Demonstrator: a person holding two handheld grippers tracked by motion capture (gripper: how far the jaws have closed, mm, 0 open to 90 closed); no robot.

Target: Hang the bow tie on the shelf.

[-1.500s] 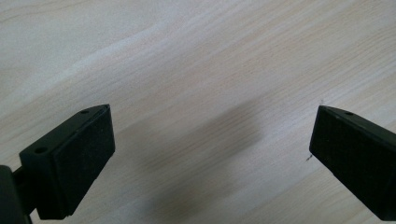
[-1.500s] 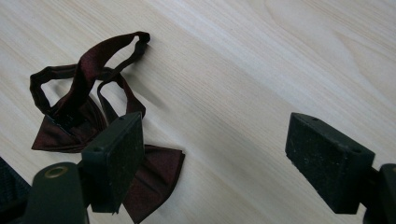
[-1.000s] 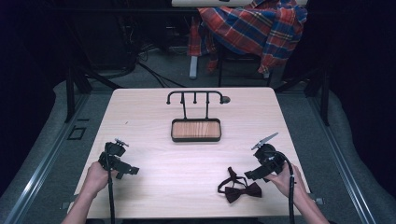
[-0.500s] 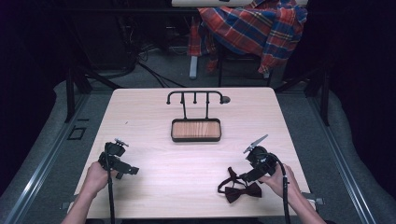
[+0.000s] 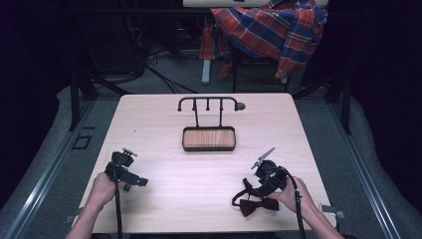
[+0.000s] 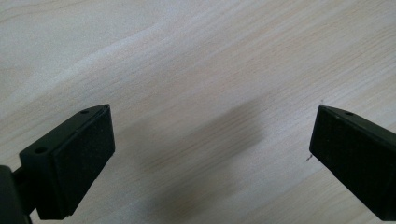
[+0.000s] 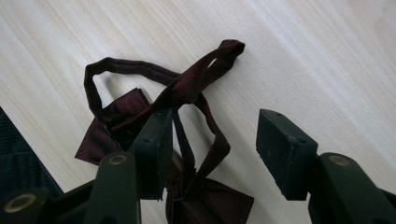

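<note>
A dark red bow tie (image 5: 258, 203) with a thin looped strap (image 7: 187, 84) lies near the table's front edge on the right. My right gripper (image 5: 262, 185) hangs right over it, open; in the right gripper view (image 7: 212, 140) part of the strap runs up between the two jaws, and the bow itself (image 7: 119, 121) spreads under the left jaw. My left gripper (image 5: 124, 172) rests low over bare wood at the front left, jaws wide apart (image 6: 210, 144) with nothing between them.
A small wooden tray with a black rim (image 5: 208, 147) sits at the table's middle, and a black hook rack (image 5: 206, 102) rises just behind it. Beyond the far edge a plaid shirt (image 5: 263, 30) drapes over a chair. Dark floor surrounds the table.
My right gripper has slid left and toward the front edge, coming down over the bow tie. The left gripper has stayed put.
</note>
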